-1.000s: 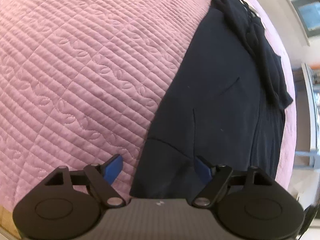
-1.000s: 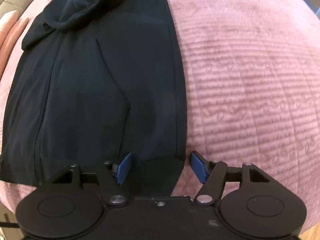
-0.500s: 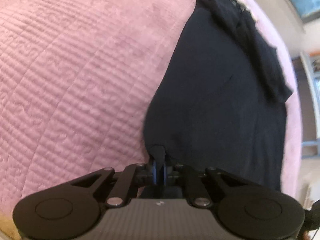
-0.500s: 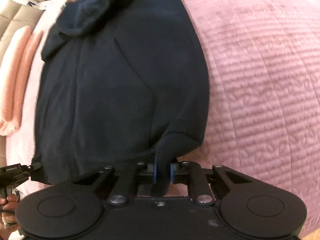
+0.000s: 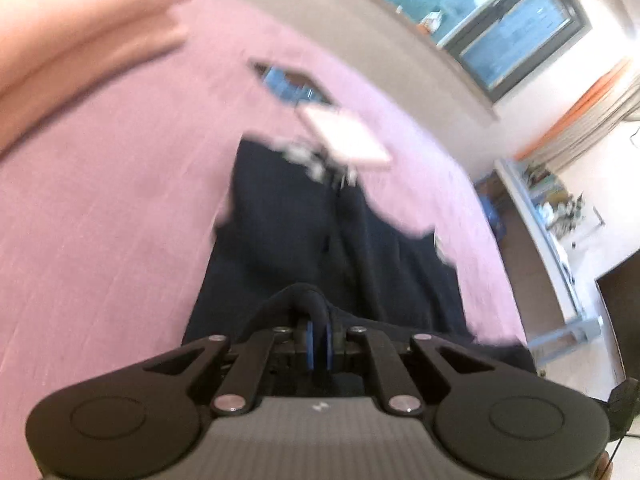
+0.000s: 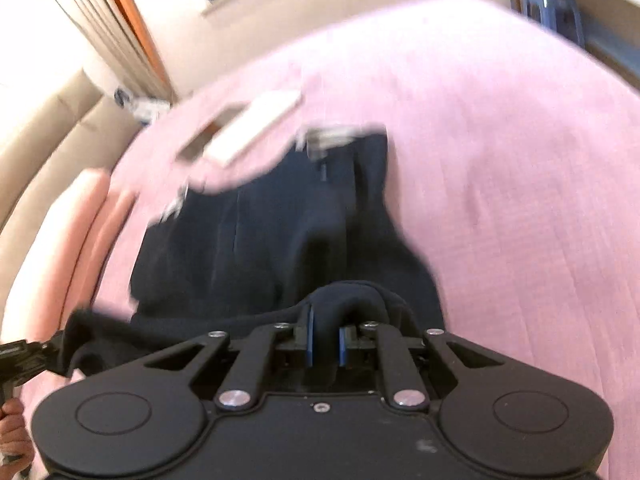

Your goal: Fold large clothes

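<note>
Both tongs are clamped on the near hem of the dark garment point(image 5: 304, 240): left tongs point(image 5: 318, 344) at lower centre, right tongs point(image 6: 325, 346) likewise. The garment stretches up-frame over the pink bed point(image 6: 520, 200). The thin pinch may slip, or the fold may land crooked on the flat booklet point(image 5: 344, 136).

Bed with pink quilted bedspread point(image 5: 100, 240) carries everything. Dark navy garment point(image 5: 280, 248) lies on bedspread near middle, far end flat, near edge lifted off. Pale flat rectangular object point(image 5: 344, 136), maybe book or pad, just beyond garment's far end. Small blue-patterned item point(image 5: 288, 82) further beyond garment, too blurred to name. Whitish tags or trim point(image 6: 332, 138) at garment's far edge. Peach pillows point(image 6: 76, 224) at bed's side, left of garment in right wrist view.
</note>
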Demonstrator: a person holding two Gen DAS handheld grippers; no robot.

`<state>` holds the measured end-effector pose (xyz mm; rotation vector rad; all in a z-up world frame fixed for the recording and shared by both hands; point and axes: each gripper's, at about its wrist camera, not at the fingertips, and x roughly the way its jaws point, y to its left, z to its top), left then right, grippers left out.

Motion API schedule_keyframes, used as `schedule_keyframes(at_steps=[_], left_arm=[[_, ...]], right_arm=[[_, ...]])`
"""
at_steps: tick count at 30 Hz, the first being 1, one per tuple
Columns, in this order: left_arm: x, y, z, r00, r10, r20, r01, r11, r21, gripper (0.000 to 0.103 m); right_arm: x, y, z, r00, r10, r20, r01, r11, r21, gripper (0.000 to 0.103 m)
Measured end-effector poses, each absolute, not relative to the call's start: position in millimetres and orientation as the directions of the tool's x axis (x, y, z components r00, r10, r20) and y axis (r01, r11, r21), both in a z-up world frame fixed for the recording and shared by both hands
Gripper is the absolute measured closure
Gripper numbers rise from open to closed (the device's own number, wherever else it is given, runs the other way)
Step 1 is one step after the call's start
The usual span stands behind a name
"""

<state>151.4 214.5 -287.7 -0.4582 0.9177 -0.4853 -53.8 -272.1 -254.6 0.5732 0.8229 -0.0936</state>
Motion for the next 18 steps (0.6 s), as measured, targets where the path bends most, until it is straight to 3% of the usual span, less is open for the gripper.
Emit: schedule_keyframes(at_steps=[3,4,6,7,10,18], left_arm=[[202.5,195.2,-289.9,0.606,-0.528,-0.595,0.182,0.821,-0.542,0.083],[219.3,188.1,-294.2,0.631,-0.486,-0.605,0.154,0.842,-0.517,0.065],[240.4,177.0,-300.4,0.644,-0.431,-0.633,0.13,0.876,-0.464,0.037],[246.0,175.1,-302.8,0.636,-0.435,-0.637,0.141,0.877,-0.459,0.032],[244.2,174.1,-306.7,0.582,-0.477,-0.659,0.218,0.872,-0.438,0.032],[287.1,145.7,-334.3,0.478,-0.492,-0.727,0.38,0.862,-0.334,0.033]], right_arm=[[1.8,-284.7,-260.5,0.73,0.056,-0.682,0.315,0.857,0.407,0.086],[19.9,-286.3,-265.1,0.727,0.027,-0.687,0.33,0.863,0.383,0.07],[46.6,-285.6,-272.6,0.7,-0.038,-0.713,0.35,0.889,0.296,0.06],[53.2,-284.3,-275.0,0.691,-0.056,-0.72,0.344,0.902,0.261,0.054],[49.4,-291.4,-278.0,0.669,-0.06,-0.741,0.317,0.925,0.211,0.033],[71.9,-303.7,-296.7,0.61,-0.008,-0.792,0.211,0.965,0.153,0.033]])
